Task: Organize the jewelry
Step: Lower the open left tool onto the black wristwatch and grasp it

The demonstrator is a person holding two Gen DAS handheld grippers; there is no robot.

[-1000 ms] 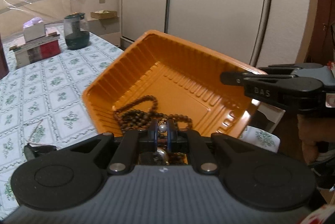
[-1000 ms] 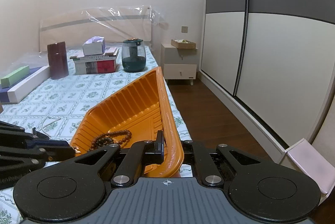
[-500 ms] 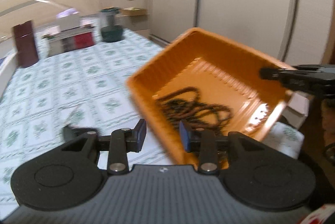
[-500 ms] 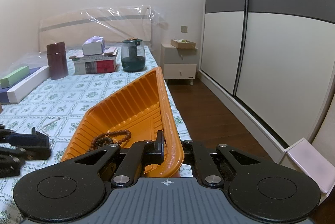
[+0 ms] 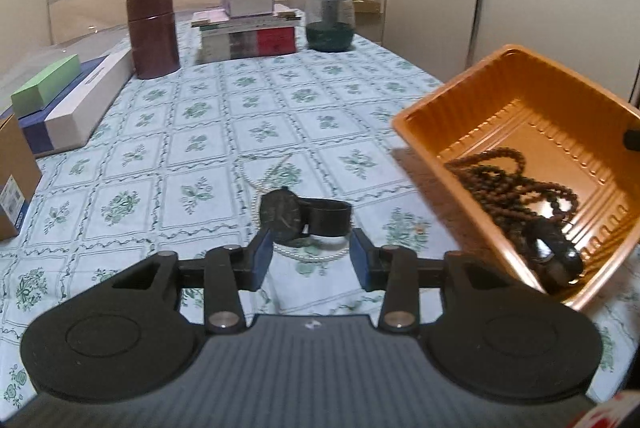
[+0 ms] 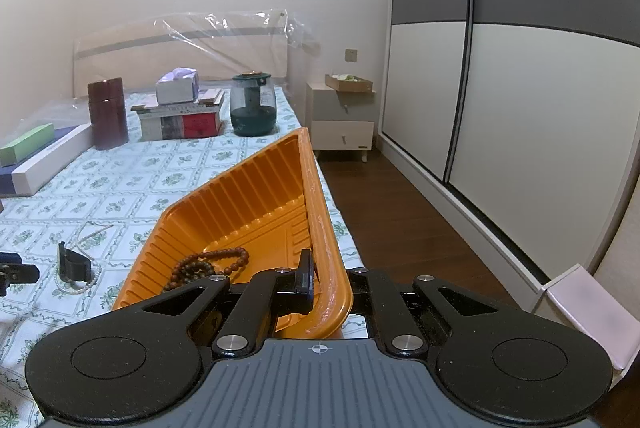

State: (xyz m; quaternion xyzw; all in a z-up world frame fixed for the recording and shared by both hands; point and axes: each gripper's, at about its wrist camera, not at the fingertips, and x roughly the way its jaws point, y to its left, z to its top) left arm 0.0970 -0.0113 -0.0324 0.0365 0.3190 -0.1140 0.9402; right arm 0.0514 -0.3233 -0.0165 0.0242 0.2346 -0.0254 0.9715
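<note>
My right gripper (image 6: 329,288) is shut on the rim of the orange tray (image 6: 256,196) and holds it tilted at the bed's right edge. Brown bead strings (image 5: 516,184) and a dark bracelet (image 5: 556,256) lie in the tray (image 5: 500,84). My left gripper (image 5: 312,262) is open and empty just in front of a black watch (image 5: 296,218) that lies on a white pearl necklace (image 5: 256,188) on the patterned cloth. The watch also shows in the right wrist view (image 6: 72,264).
At the back of the bed stand a dark red canister (image 5: 153,34), stacked books with a tissue box (image 5: 248,28) and a green glass jar (image 5: 330,20). Long boxes (image 5: 68,100) lie at the left. A nightstand (image 6: 342,120) and wardrobe doors (image 6: 520,88) are on the right.
My left gripper let go of the bracelet into the tray, opened, and swung left to the watch on the cloth. The right gripper and tray have stayed still.
</note>
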